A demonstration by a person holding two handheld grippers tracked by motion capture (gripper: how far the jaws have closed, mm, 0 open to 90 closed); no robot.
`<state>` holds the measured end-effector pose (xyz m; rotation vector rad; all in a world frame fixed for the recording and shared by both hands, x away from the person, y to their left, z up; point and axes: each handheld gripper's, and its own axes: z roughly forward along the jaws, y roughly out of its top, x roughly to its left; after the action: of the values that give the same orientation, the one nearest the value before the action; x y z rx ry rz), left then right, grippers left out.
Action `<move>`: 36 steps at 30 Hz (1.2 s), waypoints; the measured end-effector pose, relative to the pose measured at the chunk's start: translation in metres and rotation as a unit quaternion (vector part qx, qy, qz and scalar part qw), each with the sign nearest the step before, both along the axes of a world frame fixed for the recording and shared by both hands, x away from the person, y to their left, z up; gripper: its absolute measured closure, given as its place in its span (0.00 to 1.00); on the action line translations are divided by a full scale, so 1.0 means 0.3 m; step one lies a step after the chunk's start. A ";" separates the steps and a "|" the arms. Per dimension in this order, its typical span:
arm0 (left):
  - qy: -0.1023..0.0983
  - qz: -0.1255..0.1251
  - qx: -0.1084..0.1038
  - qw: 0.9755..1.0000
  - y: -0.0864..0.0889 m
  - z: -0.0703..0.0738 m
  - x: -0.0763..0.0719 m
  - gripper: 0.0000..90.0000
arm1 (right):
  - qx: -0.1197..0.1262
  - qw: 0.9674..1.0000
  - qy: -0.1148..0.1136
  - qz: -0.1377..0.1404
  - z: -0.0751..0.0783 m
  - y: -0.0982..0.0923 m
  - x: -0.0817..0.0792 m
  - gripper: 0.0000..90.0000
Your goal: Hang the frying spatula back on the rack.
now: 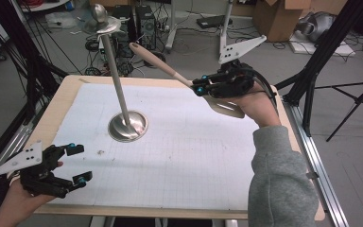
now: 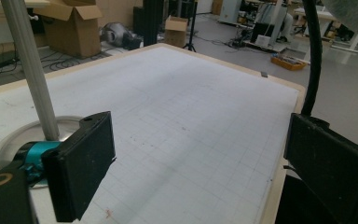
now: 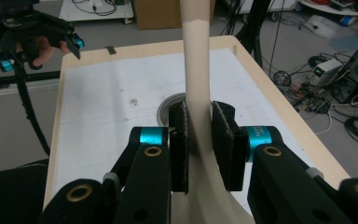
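Observation:
A beige spatula (image 1: 163, 64) is held in the air over the table's far right, its handle pointing up and left toward a metal stand. My right gripper (image 1: 199, 86) is shut on the handle just above the blade (image 1: 227, 108). In the right gripper view the handle (image 3: 196, 60) rises between the two pads (image 3: 179, 140) of that gripper (image 3: 199, 140). The stand has a round base (image 1: 127, 126), a leaning pole (image 1: 116, 75) and a shiny metal piece at its top (image 1: 101, 21). My left gripper (image 1: 79, 164) is open and holds nothing at the near left corner.
A white grid mat (image 1: 194, 161) covers the wooden table. In the left gripper view the pole (image 2: 30, 70) and base (image 2: 9, 144) stand just left of the open gripper (image 2: 200, 172). Cardboard boxes, cables and tripod legs surround the table on the floor.

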<state>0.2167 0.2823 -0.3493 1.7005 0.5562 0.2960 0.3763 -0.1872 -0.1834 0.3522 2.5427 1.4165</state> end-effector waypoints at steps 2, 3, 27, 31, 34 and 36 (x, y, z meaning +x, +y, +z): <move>0.000 0.000 -0.002 1.000 0.000 0.001 -0.002 0.10 | 0.001 1.000 0.001 -0.002 0.007 0.003 0.004 0.86; 0.000 0.000 -0.002 1.000 0.001 0.001 -0.002 0.10 | 0.001 1.000 -0.001 -0.003 0.011 0.005 0.007 0.85; 0.003 0.000 0.000 1.000 0.003 -0.006 -0.009 0.10 | 0.015 1.000 -0.003 -0.021 0.046 0.042 0.040 0.85; 0.002 0.002 0.001 1.000 0.007 -0.006 -0.009 0.10 | 0.017 1.000 -0.004 -0.020 0.052 0.049 0.043 0.85; 0.003 0.001 0.001 1.000 0.007 -0.006 -0.011 0.10 | 0.018 1.000 -0.001 -0.022 0.052 0.054 0.046 0.85; 0.004 0.001 -0.001 1.000 0.005 -0.006 -0.011 0.10 | 0.016 1.000 0.001 -0.020 0.050 0.058 0.046 0.85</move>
<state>0.2133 0.2840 -0.3512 1.7005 0.5641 0.2912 0.3900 -0.1697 -0.1683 0.4093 2.5033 1.4432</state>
